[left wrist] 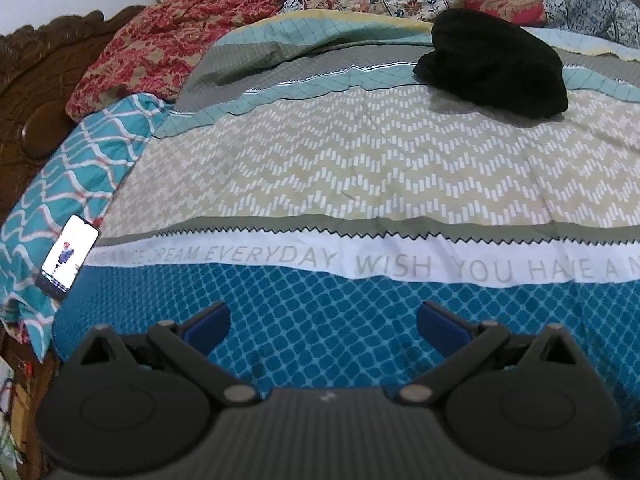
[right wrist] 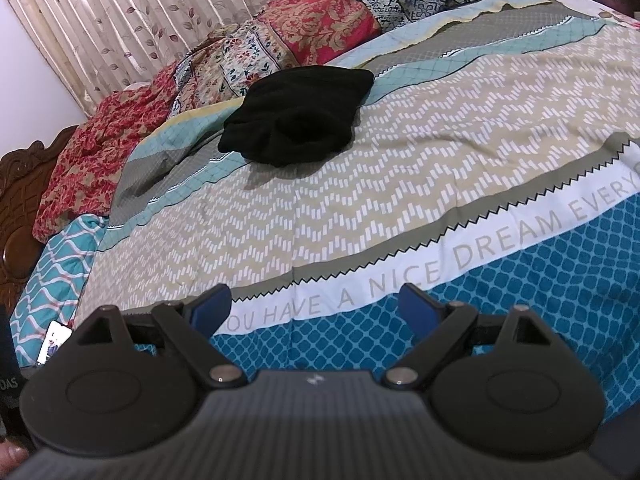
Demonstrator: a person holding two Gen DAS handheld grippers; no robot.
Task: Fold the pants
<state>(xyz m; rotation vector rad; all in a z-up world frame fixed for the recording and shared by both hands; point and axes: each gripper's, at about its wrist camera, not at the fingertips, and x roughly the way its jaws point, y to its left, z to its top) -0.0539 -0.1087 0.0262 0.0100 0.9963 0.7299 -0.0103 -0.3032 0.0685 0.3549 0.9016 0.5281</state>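
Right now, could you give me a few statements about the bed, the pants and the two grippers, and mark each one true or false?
1. The black pants lie bunched on the bedspread. True.
2. The left gripper is shut on the pants. False: it is open, holds nothing, and the pants lie far ahead of it.
3. The right gripper is open. True.
4. A phone lies near the bed's edge with its screen lit. True.
5. The pants are spread out flat. False: they sit in a heap.
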